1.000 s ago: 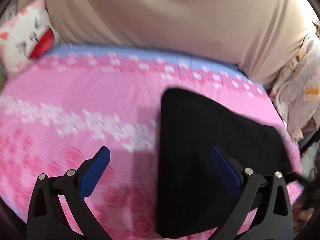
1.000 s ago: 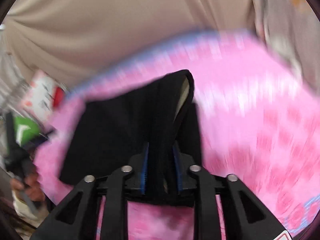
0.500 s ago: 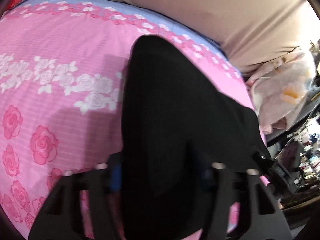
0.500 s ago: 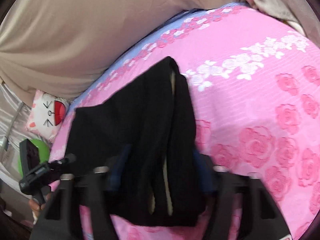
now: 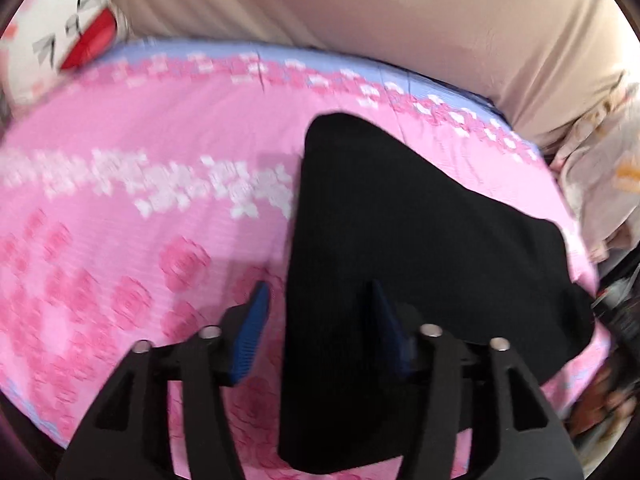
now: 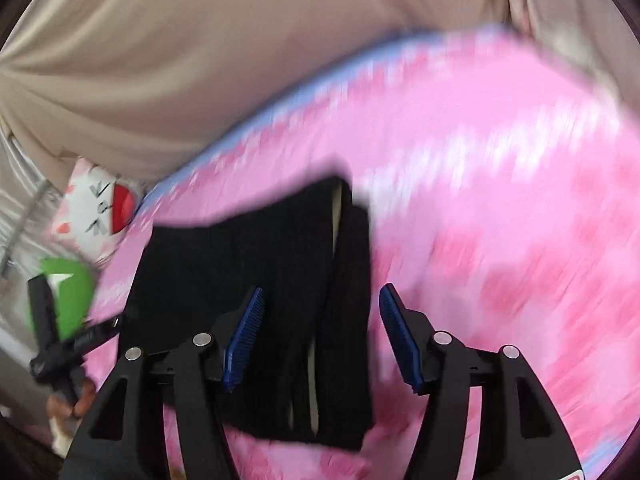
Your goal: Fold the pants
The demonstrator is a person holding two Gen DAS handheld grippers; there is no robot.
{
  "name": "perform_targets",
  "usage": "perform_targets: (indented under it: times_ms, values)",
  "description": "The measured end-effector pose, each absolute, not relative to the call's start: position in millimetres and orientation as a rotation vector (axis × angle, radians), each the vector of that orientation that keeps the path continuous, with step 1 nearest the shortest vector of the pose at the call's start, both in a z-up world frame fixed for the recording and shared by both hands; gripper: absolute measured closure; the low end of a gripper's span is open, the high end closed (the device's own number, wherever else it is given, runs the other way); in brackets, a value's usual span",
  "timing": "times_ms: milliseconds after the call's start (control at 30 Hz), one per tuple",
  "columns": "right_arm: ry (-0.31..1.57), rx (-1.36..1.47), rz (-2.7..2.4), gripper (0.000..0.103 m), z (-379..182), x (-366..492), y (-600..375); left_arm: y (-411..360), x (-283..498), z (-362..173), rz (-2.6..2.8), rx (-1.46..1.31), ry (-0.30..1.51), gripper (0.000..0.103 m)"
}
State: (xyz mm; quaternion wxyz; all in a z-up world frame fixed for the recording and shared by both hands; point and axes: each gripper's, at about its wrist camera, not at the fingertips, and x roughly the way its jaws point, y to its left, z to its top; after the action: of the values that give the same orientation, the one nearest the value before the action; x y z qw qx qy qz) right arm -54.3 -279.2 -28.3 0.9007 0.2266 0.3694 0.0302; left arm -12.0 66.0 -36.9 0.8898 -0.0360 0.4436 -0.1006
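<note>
Both jaws opening: left hand-held gripper (image 5: pixel 316 320) and right hand-held gripper (image 6: pixel 320 332) straddle folded black pants (image 5: pixel 400 260) on bed (image 5: pixel 140 240), pads clear. Lift straight off, w/o snagging layers.

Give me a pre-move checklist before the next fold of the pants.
1. Left gripper off the pants: ok, jaws opening, pads not pressing the cloth.
2. Right gripper off the pants: ok, jaws opening, cloth lies between them untouched.
3. Pants resting on the bed: ok.
4. Fold edges lined up: not ok, a pale inner strip shows between layers in the right view.
5. Pants clear of the bed's edge: cannot tell.
</note>
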Motion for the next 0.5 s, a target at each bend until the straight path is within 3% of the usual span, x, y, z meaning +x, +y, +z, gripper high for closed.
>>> perform_targets:
  times_ms: [100,200,233,267,333,367,400,500]
  values:
    - [0.727,0.388,0.064,0.035,-5,-32,-276,58,-13,-36,-0.173,-0.009,0.897,0.041]
    - [0.836,0.338,0.052,0.039,-25,13,-273,60,-11,-39,-0.154,-0.019,0.898,0.034]
    - [0.858,0.332,0.042,0.052,-33,22,-274,60,-11,-39,-0.147,-0.018,0.896,0.032]
    - [0.877,0.354,0.060,0.081,-40,30,-273,61,-10,-40,-0.142,-0.018,0.897,0.030]
    - [0.825,0.332,0.062,0.084,-28,26,-269,64,-9,-42,-0.138,-0.027,0.900,0.027]
    - [0.799,0.310,0.056,0.100,-23,20,-270,63,-7,-42,-0.132,-0.028,0.899,0.022]
    - [0.789,0.301,0.051,0.099,-23,20,-271,63,-6,-44,-0.125,-0.026,0.894,0.016]
    - [0.879,0.334,0.028,0.097,-56,32,-283,63,-2,-50,-0.126,-0.043,0.901,0.014]
